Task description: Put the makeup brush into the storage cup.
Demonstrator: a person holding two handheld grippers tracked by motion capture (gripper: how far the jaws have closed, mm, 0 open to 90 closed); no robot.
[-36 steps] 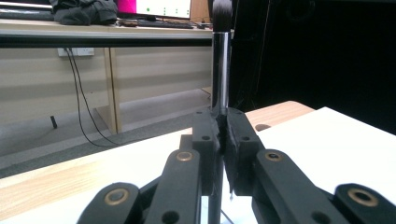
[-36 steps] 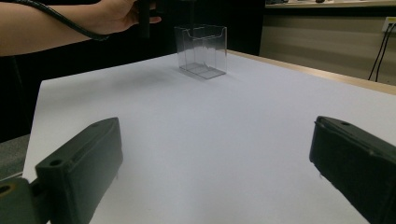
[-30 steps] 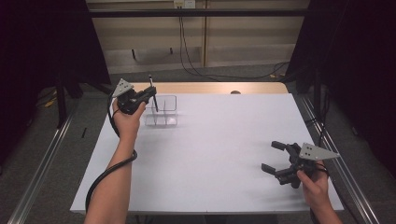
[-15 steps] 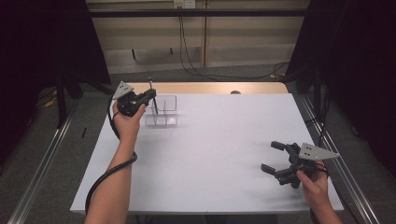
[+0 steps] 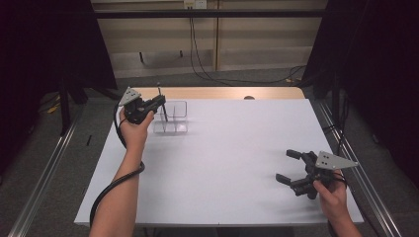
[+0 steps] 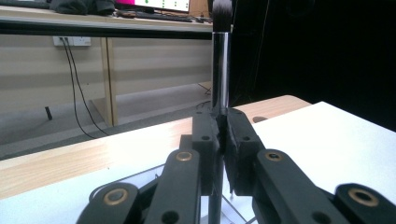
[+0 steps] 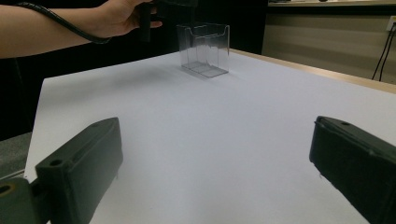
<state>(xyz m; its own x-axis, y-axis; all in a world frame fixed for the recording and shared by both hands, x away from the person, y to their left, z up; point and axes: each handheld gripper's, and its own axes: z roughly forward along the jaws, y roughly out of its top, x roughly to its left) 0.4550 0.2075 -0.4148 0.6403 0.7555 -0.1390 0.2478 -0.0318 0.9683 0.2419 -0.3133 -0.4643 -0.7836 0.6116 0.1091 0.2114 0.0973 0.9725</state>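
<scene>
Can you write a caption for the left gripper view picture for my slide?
The left claw pinches a makeup brush upright, bristles on top, above a clear box at the table's far edge.

Makeup brush: slim, with a shiny metal ferrule and a dark bristle tuft at the top. It stood near upright, its handle clamped between black jaws, its lower end over the clear container.

Clear plastic container: open-topped, divided into compartments, upright on the white table's far left part.
</scene>
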